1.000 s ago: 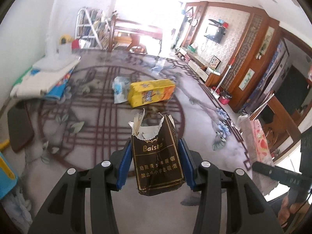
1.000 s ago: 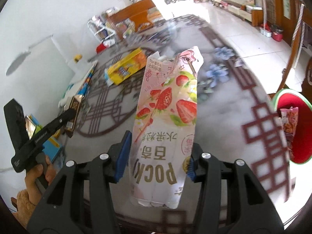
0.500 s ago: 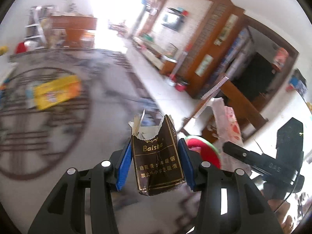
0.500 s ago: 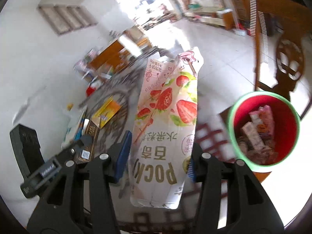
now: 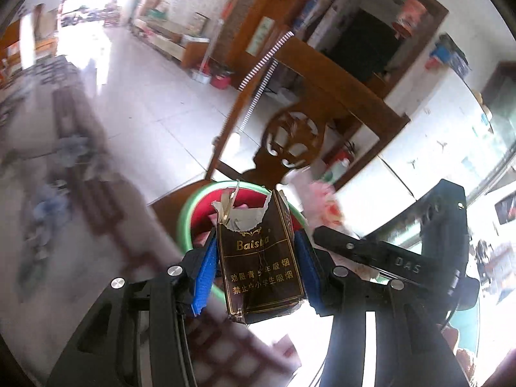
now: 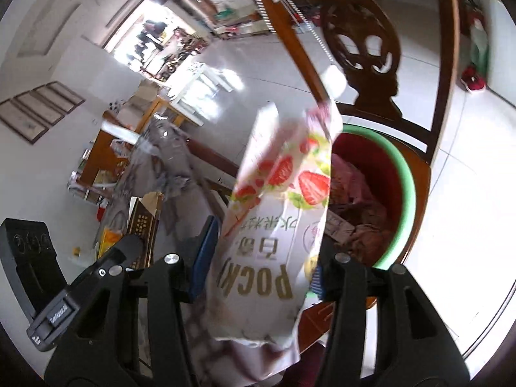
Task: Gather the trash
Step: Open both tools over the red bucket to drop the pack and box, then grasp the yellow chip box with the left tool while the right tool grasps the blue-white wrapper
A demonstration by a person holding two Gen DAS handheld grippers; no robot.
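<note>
My left gripper (image 5: 256, 269) is shut on a torn brown cigarette pack (image 5: 259, 264) marked Baisha, held upright just in front of a red basin with a green rim (image 5: 185, 213). My right gripper (image 6: 261, 258) is shut on a pink strawberry Pocky box (image 6: 274, 225), tilted over the same basin (image 6: 406, 187), which holds several wrappers. The right gripper also shows in the left wrist view (image 5: 371, 251) at the basin's right, and the left gripper with its pack shows in the right wrist view (image 6: 129, 245) at the left.
The basin sits on the seat of a carved wooden chair (image 5: 296, 135), whose back (image 6: 364, 42) rises behind it. The patterned tablecloth edge (image 5: 106, 200) lies to the left. White tiled floor (image 5: 154, 103) spreads beyond.
Both grippers have swung right from the table to the basin on the chair, which now sits close under them. Both keep their hold on the pack and the box.
</note>
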